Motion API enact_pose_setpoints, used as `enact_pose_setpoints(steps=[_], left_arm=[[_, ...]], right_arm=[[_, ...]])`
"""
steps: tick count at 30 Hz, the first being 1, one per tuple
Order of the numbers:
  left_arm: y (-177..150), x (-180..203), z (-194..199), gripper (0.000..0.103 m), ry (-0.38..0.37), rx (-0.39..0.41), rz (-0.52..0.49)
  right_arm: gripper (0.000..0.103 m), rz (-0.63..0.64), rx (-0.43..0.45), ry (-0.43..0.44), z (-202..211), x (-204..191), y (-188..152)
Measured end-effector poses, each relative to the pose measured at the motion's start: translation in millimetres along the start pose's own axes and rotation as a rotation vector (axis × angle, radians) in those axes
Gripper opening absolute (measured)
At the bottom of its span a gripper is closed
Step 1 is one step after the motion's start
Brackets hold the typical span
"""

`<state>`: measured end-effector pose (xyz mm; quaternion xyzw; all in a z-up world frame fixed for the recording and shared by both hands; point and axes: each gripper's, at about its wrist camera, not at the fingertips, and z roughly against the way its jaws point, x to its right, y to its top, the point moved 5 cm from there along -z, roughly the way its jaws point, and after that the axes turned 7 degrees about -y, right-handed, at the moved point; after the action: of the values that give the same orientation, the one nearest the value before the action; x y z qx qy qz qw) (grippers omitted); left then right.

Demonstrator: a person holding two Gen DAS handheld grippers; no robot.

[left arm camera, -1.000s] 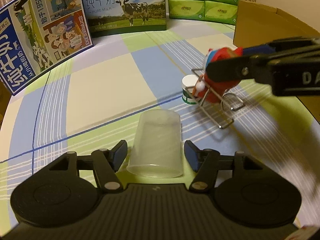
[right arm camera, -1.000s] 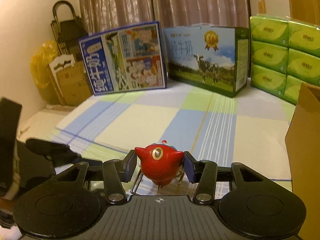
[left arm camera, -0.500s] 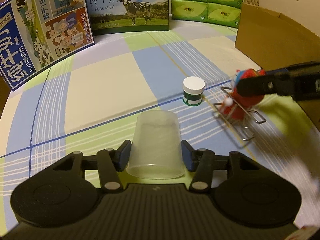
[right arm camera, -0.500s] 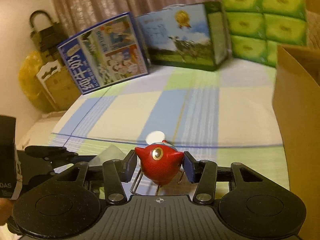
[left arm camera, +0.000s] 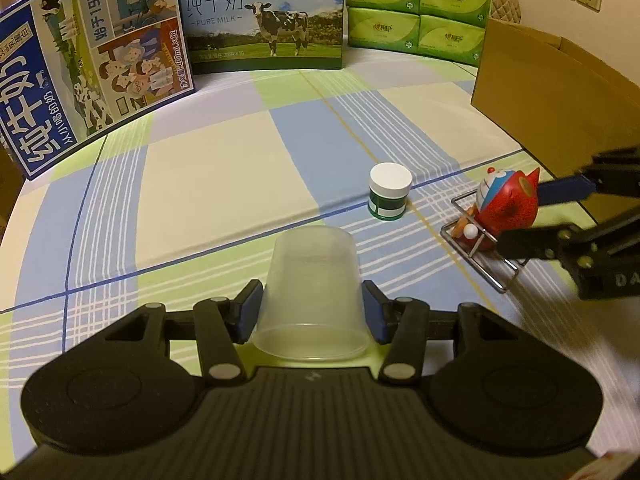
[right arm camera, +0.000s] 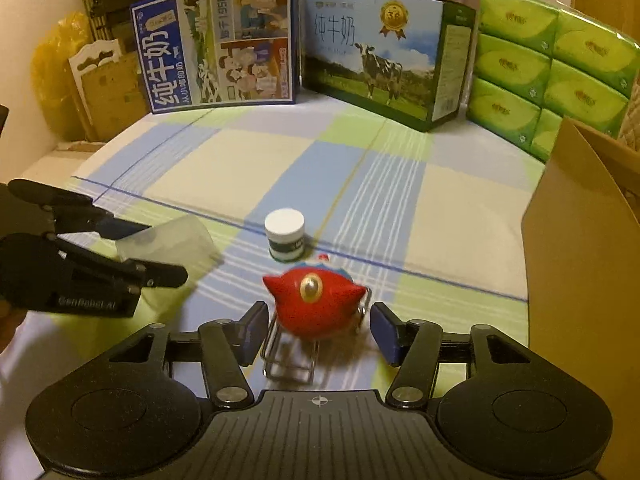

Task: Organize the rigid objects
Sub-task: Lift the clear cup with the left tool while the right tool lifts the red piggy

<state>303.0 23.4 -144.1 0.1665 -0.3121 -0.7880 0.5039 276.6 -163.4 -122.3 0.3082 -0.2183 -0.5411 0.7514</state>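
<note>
My left gripper (left arm camera: 312, 312) is shut on a clear plastic cup (left arm camera: 310, 292), held sideways with its rim toward the camera; it also shows in the right wrist view (right arm camera: 168, 240). A red cartoon-cat toy on a wire stand (right arm camera: 316, 304) rests on the checked cloth. My right gripper (right arm camera: 318, 332) is open, its fingers on either side of the toy and apart from it. The toy also shows in the left wrist view (left arm camera: 506, 208). A small white-lidded green jar (left arm camera: 390, 192) stands just left of the toy, and shows in the right wrist view (right arm camera: 285, 234).
An open cardboard box (right arm camera: 588, 272) stands at the right. Two milk cartons (left arm camera: 260, 16) and stacked green tissue packs (left arm camera: 420, 8) line the back edge. The checked cloth (left arm camera: 224, 168) covers the surface.
My right gripper carried the toy down and right of the jar, set it on the cloth and opened. My left gripper kept hold of the cup.
</note>
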Motion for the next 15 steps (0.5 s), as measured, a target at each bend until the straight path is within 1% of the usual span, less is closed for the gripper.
enact_pose_setpoints(steps=[4, 6, 7, 10, 11, 12, 13, 15], left_arm=[[0.3, 2.0, 0.6, 0.048, -0.005, 0.002, -0.004], [0.1, 2.4, 0.9, 0.048, -0.006, 0.003, -0.003], [0.0, 2.3, 0.7, 0.048, -0.004, 0.002, -0.002], [-0.2, 2.5, 0.7, 0.048, -0.003, 0.0, -0.005], [0.2, 2.5, 0.8, 0.048, -0.003, 0.0, -0.004], [0.4, 2.5, 1.3, 0.048, -0.004, 0.002, -0.003], [0.8, 2.3, 1.6, 0.048, -0.006, 0.004, -0.003], [1.6, 2.3, 2.5, 0.048, -0.007, 0.008, -0.004]], right_arm=[[0.055, -0.056, -0.017, 0.003, 4.0, 5.4, -8.0], [0.055, -0.09, -0.034, 0.04, 2.3, 4.8, -9.9], [0.055, -0.093, -0.04, 0.051, 2.4, 2.9, -9.7], [0.054, -0.072, -0.033, 0.042, 1.1, -2.4, -10.2], [0.052, -0.065, -0.037, 0.041, 0.0, -3.3, -10.5], [0.046, -0.067, -0.039, 0.04, -1.0, -3.6, -10.5], [0.027, -0.069, -0.044, 0.046, -1.2, -3.8, -10.7], [0.027, -0.061, -0.045, 0.045, 0.8, -5.5, -10.1]])
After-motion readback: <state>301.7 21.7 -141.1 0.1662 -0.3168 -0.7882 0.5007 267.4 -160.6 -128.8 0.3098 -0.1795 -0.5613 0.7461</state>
